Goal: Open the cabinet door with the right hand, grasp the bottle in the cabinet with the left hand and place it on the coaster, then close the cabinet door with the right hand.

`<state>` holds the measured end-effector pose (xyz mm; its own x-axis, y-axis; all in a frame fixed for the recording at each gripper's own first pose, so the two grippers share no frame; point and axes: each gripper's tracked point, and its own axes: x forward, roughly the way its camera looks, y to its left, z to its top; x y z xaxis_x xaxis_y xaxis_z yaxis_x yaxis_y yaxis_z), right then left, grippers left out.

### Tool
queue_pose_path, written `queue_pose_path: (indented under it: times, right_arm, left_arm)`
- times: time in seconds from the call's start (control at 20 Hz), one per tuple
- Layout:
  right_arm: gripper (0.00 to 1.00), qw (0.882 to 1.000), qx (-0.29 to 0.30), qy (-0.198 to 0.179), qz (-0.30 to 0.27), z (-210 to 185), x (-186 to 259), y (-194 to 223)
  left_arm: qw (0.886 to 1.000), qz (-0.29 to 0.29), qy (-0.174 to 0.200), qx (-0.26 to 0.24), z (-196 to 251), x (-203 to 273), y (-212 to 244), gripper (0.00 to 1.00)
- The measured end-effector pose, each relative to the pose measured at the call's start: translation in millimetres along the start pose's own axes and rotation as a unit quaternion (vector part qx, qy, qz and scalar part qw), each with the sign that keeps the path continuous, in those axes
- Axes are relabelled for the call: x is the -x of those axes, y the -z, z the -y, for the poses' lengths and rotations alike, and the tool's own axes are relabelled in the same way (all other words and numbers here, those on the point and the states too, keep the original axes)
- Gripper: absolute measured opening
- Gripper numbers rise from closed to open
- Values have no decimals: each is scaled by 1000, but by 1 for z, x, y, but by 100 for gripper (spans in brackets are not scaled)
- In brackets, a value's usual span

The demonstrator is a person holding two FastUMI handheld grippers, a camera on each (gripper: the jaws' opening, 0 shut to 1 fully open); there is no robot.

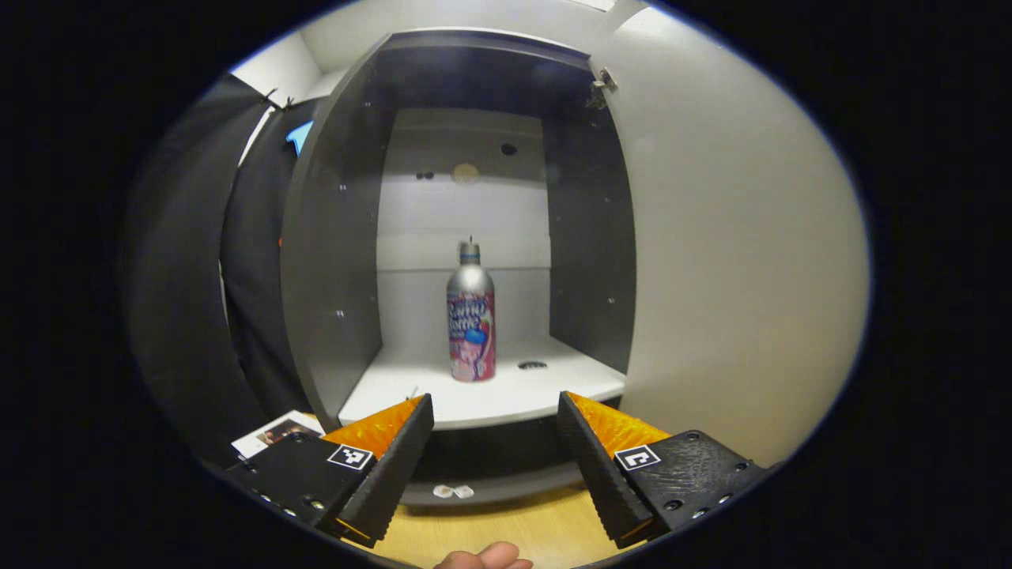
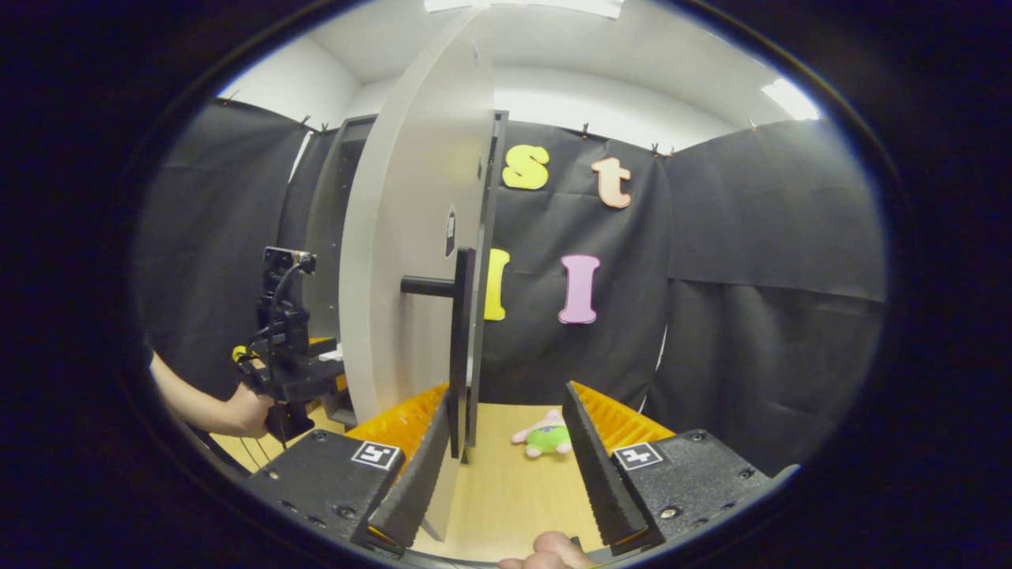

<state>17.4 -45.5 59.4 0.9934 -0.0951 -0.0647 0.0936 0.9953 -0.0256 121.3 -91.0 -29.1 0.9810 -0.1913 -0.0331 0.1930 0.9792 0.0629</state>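
I am holding the left gripper (image 1: 496,450) wide open; the upright bottle (image 1: 471,314) is standing straight ahead on the cabinet (image 1: 332,261) shelf. My right gripper (image 2: 506,454) is waiting open beside the door handle (image 2: 458,348).

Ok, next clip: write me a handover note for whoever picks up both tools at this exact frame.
Left tool: open, empty, facing the open cabinet, short of the bottle.
Right tool: open, at the opened cabinet door, door handle by its left finger, not clamped.
Bottle: upright on the cabinet shelf, untouched.
Done: door open.
Left: grasp the bottle with the left tool, set it on the coaster, close the door with the right.
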Motion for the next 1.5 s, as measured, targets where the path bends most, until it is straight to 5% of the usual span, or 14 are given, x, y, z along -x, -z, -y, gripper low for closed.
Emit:
queue_pose_path:
  times: [0.1, 0.45, 1.25, 1.4, 1.5]
  right_arm:
    - [84, 1000, -18, -1, 1, 4, 1, 1]
    - [84, 999, -31, -12, -5, 17, -3, 3]
    - [84, 999, -41, -33, -4, 30, -8, 5]
    - [84, 998, -46, -42, -2, 32, -10, 5]
    - [84, 997, -53, -52, -2, 31, -13, 7]
  left_arm:
    - [999, 38, -6, -16, 0, -24, -19, 95]
    - [998, 36, -46, -11, -10, -88, -19, 96]
    - [996, -32, -87, 8, -33, -195, 23, 97]
    - [997, -36, -74, -2, -28, -197, 21, 95]
    - [997, -33, -71, -3, -23, -191, 19, 79]
